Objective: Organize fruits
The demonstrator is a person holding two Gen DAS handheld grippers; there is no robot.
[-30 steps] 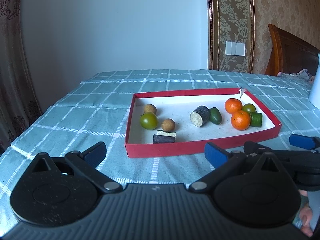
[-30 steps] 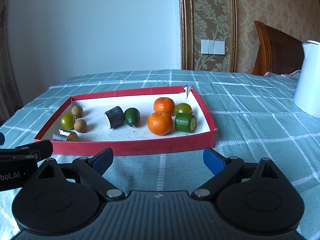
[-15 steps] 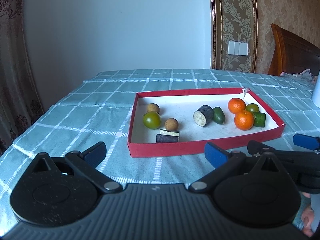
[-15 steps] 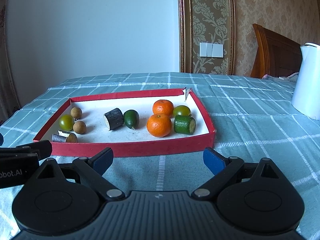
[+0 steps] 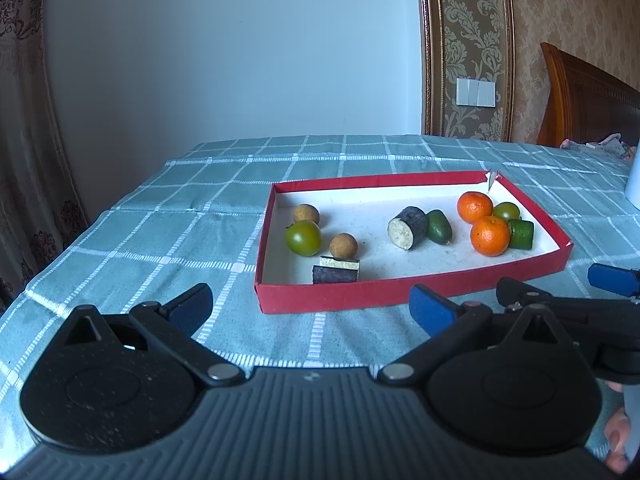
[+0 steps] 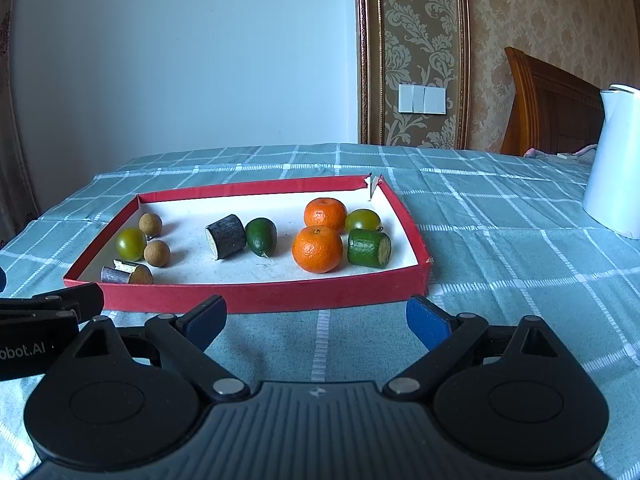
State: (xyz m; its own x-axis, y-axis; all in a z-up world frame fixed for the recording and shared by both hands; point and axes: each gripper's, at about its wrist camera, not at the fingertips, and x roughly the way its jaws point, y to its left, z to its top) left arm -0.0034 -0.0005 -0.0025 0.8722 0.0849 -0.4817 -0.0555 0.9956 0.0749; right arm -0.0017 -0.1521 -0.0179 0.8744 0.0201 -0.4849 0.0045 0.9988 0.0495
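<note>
Right wrist view: red tray [image 6: 248,298] of fruit lies just beyond both grippers' wide-open, empty jaws, right gripper [image 6: 316,318] and left gripper [image 5: 310,306]

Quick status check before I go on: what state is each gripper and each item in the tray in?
left gripper: open, empty, short of the tray
right gripper: open, empty
red tray: flat on the tablecloth, far right corner torn
two oranges: in the tray, touching
dark cut cylinder: on its side, beside the green oval fruit
white kettle: upright, outside the tray
</note>
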